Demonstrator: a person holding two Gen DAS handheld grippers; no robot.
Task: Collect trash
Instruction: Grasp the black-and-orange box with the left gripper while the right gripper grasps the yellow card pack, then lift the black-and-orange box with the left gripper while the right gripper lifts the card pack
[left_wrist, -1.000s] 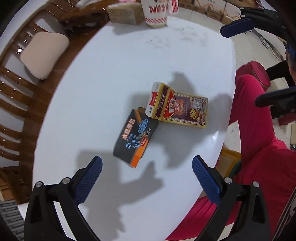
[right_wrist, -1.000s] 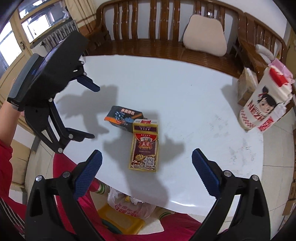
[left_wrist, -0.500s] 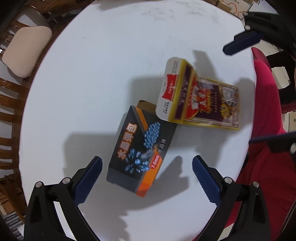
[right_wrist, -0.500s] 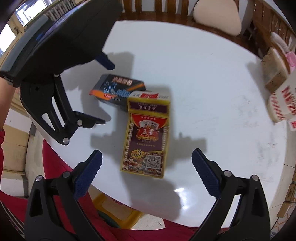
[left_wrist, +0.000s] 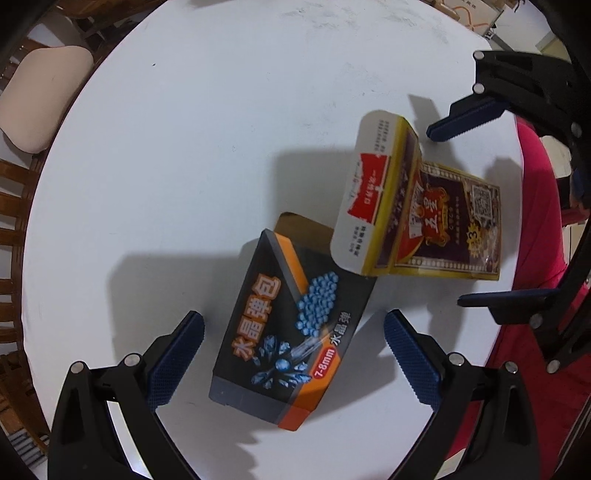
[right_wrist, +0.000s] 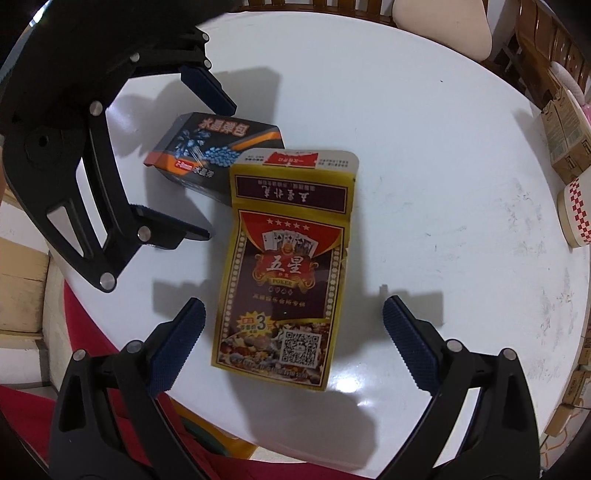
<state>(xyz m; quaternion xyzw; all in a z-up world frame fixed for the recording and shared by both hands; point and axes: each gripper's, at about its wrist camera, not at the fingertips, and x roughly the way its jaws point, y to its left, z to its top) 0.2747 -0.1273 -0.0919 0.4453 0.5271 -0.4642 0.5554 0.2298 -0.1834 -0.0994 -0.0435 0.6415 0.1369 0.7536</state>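
A dark grey and orange cardboard box (left_wrist: 291, 332) lies on the white round table (left_wrist: 184, 147). It also shows in the right wrist view (right_wrist: 214, 147). My left gripper (left_wrist: 293, 354) is open, its fingers either side of the box's near end, just above it. A yellow and maroon playing-card packet (right_wrist: 284, 273) with an open flap lies beside the box, its flap over the box's corner. It also shows in the left wrist view (left_wrist: 432, 218). My right gripper (right_wrist: 291, 339) is open, straddling the packet's near end.
Wooden chairs with a beige cushion (left_wrist: 40, 96) ring the table's far side. A red-and-white paper cup (right_wrist: 576, 206) and cardboard cartons (right_wrist: 565, 129) stand at the right. The person's red clothing (left_wrist: 535, 258) is at the table's edge. A yellow bin (right_wrist: 221, 439) sits below the table edge.
Both grippers have come down and forward toward the table. The left one now straddles the dark box and the right one straddles the card packet. The box and packet have not moved.
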